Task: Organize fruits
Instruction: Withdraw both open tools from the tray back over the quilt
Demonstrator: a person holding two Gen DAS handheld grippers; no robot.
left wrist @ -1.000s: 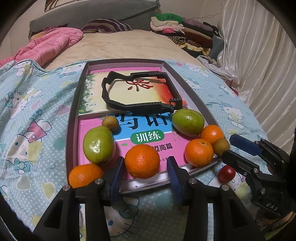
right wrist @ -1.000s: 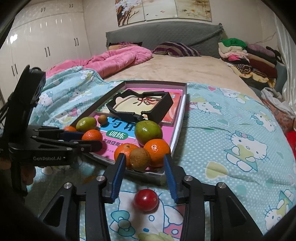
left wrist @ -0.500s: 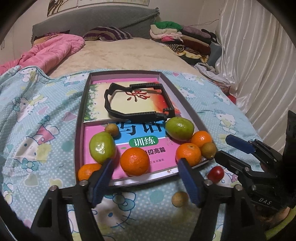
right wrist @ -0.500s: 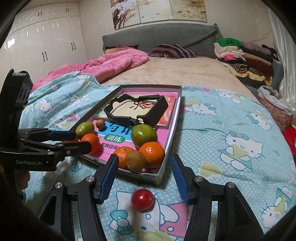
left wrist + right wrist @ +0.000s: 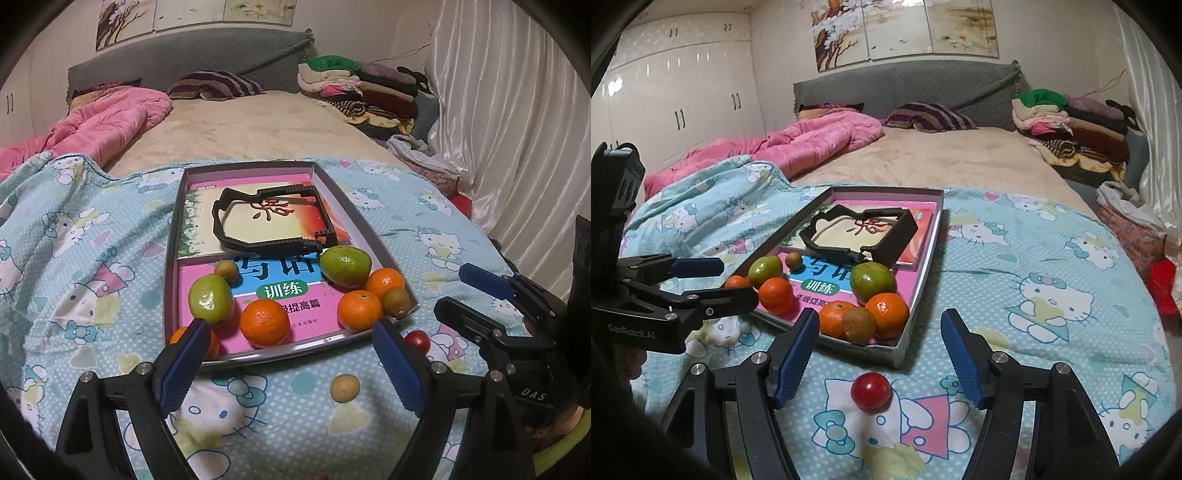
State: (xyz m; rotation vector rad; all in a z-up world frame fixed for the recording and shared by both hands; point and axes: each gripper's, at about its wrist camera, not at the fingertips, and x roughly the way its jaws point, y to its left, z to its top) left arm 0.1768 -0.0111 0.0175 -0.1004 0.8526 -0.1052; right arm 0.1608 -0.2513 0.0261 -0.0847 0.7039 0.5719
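**Both tongs spread, two small fruits left outside the tray**

The left tongs (image 5: 288, 354) stand wide, having just been opening, with nothing between the blue pads; the orange (image 5: 264, 322) just ahead of them sits free in the shallow tray (image 5: 171, 258), judged to be set down there on purpose. The right tongs (image 5: 877, 354) have also just been opening and grip nothing. A red cherry tomato (image 5: 870, 390) lies on the bed's quilt (image 5: 1052, 295) between and slightly below their tips, which looks like the next pick. A small tan fruit (image 5: 344, 387) rests on the quilt near the left tongs' right pad.

The tray gathers the rest: two green fruits, more oranges and small brown ones, kept at the end nearest the tongs because a black frame (image 5: 271, 223) fills the far end.

Readable writing: "训练" and "提高篇" on the pink book (image 5: 288, 291) lining the tray; "GenRobot.AI" on the left tool body, "DAS" on the right.
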